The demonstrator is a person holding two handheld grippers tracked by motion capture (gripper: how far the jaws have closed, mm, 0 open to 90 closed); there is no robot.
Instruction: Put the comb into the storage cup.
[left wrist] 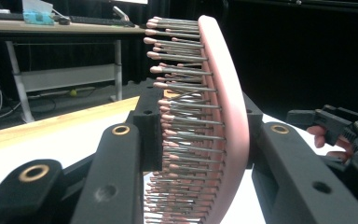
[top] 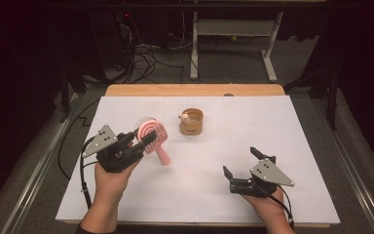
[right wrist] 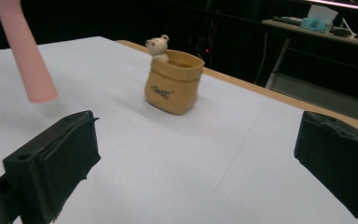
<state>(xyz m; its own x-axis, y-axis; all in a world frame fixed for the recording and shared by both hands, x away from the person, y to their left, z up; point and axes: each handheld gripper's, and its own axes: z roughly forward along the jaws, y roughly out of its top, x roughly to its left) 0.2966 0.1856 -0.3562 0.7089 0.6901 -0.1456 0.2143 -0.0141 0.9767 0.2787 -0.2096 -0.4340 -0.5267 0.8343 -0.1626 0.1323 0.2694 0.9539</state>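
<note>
Here, the right gripper (top: 238,162) is held low over the near right of the white-covered worktop (top: 292,126), its padded black jaws set wide apart with nothing between them. The left gripper (top: 143,141) is clamped on the head of a pink plastic hairbrush (top: 152,134); the brush is held off the surface, its smooth rounded handle angled down toward the middle. Fine metal bristles with pale ball tips are seen along the curved back in the left gripper view, the lower rows cut off. Bare sheet is left between the two grippers. Farther off stands a tan sack-shaped pot (top: 191,122) with a small bear figure (right wrist: 158,46) at its rim; its contents cannot be made out. A wooden edge (top: 195,90) is exposed at the far side.
</note>
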